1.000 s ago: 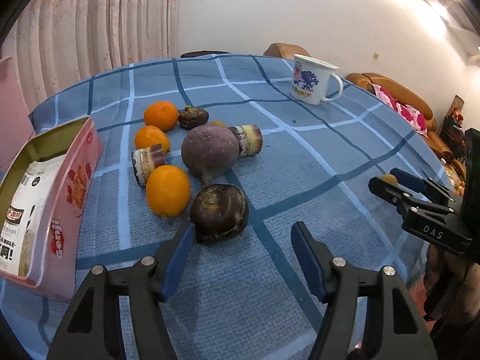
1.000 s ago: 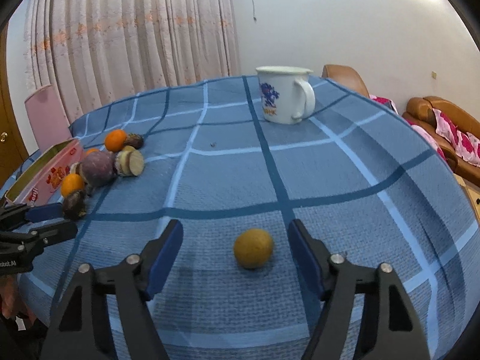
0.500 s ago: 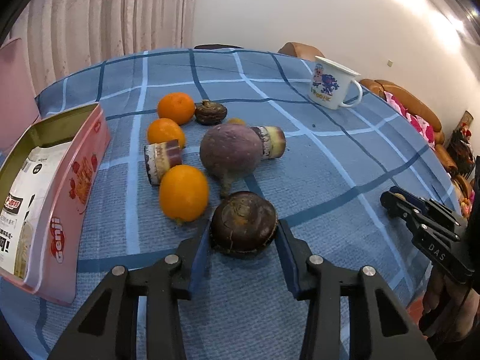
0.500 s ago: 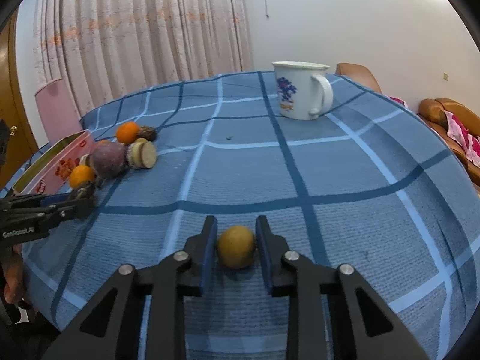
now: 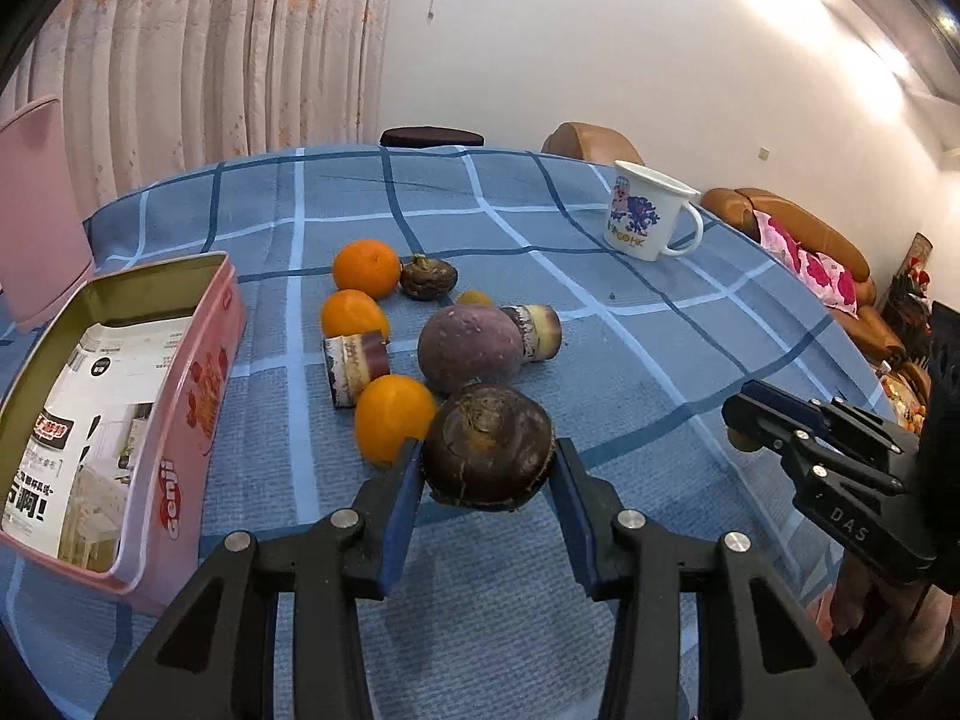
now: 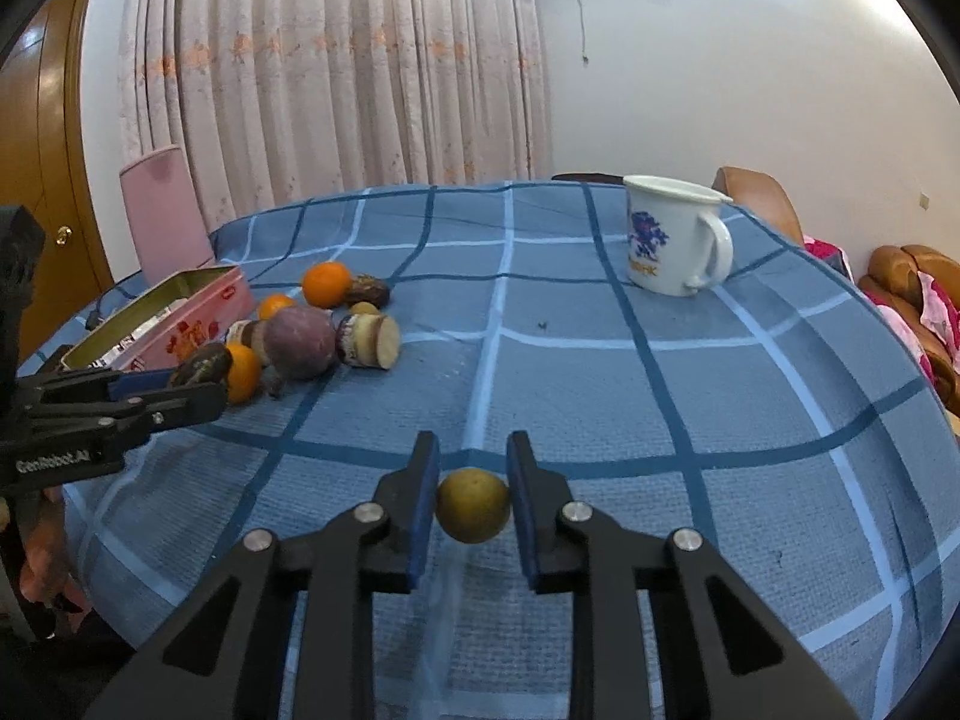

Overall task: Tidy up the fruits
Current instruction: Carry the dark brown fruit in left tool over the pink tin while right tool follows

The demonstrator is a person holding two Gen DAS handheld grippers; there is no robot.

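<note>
My left gripper (image 5: 487, 471) is shut on a dark brown round fruit (image 5: 487, 444), held just above the blue checked cloth. Behind it lie three oranges (image 5: 393, 425), a big purple fruit (image 5: 469, 348), two cut cane pieces (image 5: 355, 365) and a second small dark fruit (image 5: 428, 278). My right gripper (image 6: 472, 507) is shut on a small yellow-green fruit (image 6: 472, 513), raised slightly off the cloth near the table's front edge. In the right wrist view the left gripper (image 6: 180, 384) shows at the left with its dark fruit (image 6: 201, 365).
An open pink tin (image 5: 90, 414) with a printed packet inside stands at the left. A white mug (image 5: 645, 216) stands at the back right. Chairs and a sofa (image 5: 798, 240) ring the round table (image 6: 660, 396).
Both grippers closed on their fruits: the left on the dark brown one, the right on the yellow-green one. Both then lifted slightly and the views tilted up.
</note>
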